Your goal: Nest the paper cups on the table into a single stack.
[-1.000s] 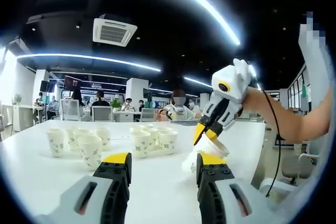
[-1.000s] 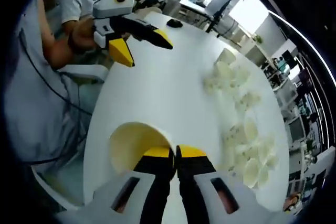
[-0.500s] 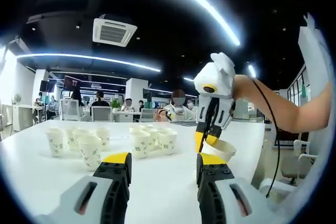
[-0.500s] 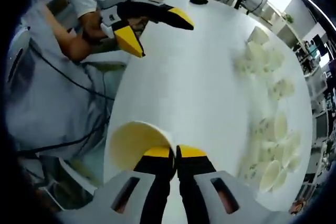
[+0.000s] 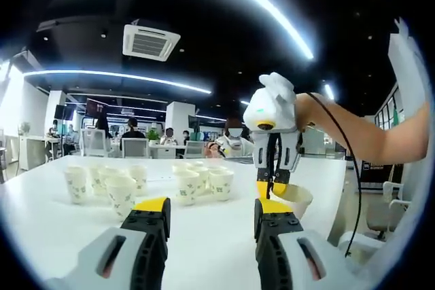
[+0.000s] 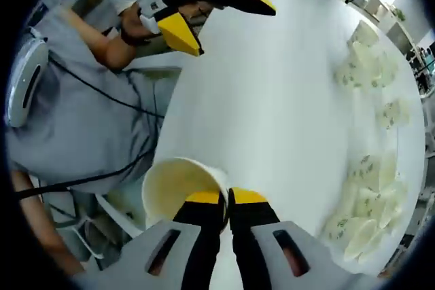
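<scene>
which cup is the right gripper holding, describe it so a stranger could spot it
On the white table, skip the two bunches of printed cups standing far across it. Look to the near edge, where the right gripper pinches the rim of one cup. It alone is apart, gripped, its pale inside showing.

You swung the right gripper [image 5: 272, 185] from a slant to point straight down, right of the middle in the left gripper view. The paper cup [image 5: 291, 198] it pinched turned too, from lying tipped on its side to mouth up. In the right gripper view, the left gripper [image 6: 217, 10] slid up toward the top of the frame.
</scene>
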`<act>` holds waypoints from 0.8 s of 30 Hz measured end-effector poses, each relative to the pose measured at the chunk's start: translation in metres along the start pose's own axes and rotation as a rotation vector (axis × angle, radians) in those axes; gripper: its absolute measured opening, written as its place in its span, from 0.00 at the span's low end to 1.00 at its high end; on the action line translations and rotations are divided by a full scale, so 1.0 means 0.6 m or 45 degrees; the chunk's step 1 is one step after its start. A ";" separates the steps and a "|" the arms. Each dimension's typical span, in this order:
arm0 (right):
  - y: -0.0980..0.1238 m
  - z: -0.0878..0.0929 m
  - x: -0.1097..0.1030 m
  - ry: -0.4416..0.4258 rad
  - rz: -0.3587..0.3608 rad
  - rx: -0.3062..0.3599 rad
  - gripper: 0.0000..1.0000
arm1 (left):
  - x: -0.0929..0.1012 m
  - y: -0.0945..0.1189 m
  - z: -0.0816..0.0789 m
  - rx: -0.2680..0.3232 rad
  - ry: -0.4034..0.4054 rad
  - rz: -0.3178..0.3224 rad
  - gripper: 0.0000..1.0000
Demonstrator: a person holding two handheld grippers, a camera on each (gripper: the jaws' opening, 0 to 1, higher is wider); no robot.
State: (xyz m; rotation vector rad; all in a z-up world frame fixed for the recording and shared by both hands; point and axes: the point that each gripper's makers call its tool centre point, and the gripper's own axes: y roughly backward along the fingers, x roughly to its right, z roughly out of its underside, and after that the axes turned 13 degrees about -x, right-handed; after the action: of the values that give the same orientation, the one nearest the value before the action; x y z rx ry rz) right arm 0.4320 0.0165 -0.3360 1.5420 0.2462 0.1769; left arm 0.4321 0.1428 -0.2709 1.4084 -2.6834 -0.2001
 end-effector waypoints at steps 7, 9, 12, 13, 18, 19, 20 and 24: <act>0.006 0.005 0.020 0.020 0.050 0.036 0.18 | 0.000 -0.003 0.003 -0.007 0.002 0.001 0.53; 0.011 0.008 0.022 0.026 0.060 0.051 0.24 | 0.000 -0.003 0.003 -0.007 0.002 0.001 0.53; 0.027 0.010 0.027 0.019 0.095 0.095 0.27 | 0.001 -0.002 0.002 -0.005 0.001 0.001 0.53; 0.032 0.011 0.028 0.014 0.100 0.108 0.27 | 0.001 -0.002 0.001 -0.004 0.001 0.001 0.53; 0.083 0.005 0.034 -0.041 0.173 0.344 0.26 | 0.004 -0.008 0.006 -0.013 0.001 0.009 0.53; 0.093 0.004 0.030 -0.050 0.176 0.404 0.26 | 0.005 -0.009 0.006 -0.014 0.000 0.011 0.53; 0.103 0.003 0.027 -0.060 0.183 0.465 0.26 | 0.007 -0.009 0.005 -0.013 0.000 0.013 0.53; 0.114 0.016 0.010 -0.089 0.189 0.645 0.27 | 0.011 -0.010 0.005 -0.014 -0.002 0.018 0.53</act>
State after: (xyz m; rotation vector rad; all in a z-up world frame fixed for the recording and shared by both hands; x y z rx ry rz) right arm 0.4430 0.0103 -0.2679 2.0678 0.1242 0.1861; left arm 0.4329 0.1344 -0.2744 1.3863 -2.6884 -0.2146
